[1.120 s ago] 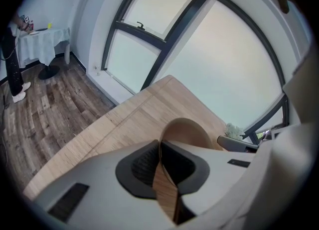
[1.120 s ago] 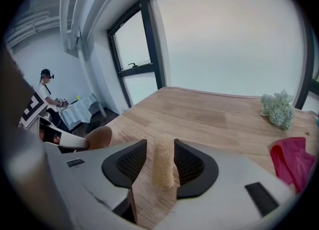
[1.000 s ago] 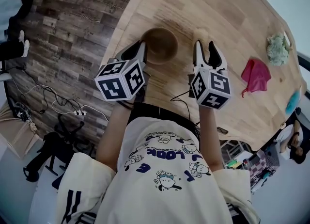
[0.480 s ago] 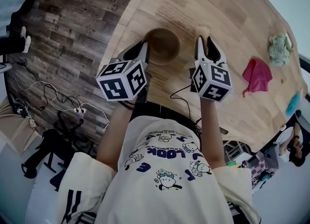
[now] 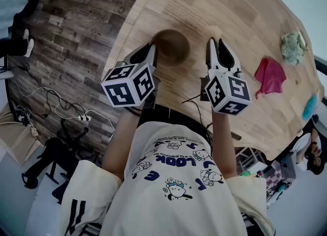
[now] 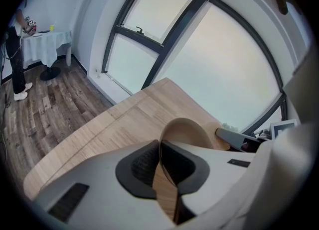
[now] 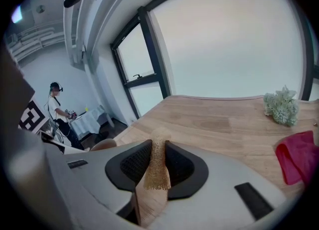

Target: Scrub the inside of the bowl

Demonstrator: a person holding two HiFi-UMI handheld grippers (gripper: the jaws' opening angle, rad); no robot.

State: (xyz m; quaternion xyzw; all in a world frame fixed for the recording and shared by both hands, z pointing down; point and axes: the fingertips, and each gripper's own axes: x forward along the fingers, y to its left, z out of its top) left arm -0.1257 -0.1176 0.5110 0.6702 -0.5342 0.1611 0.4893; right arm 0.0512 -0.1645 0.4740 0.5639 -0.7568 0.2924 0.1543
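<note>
The left gripper [image 5: 152,52] clamps the rim of the bowl [image 5: 171,46]; right of the bowl, the right gripper [image 5: 217,46], its jaws just closing, pinches a tan scrub pad [image 7: 157,167].

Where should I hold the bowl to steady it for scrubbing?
Pinch the bowl by its rim on the near left side, one jaw inside and one outside, as the left gripper grips it now. The thin upright wall fits between the jaws, and the open top stays free.
</note>
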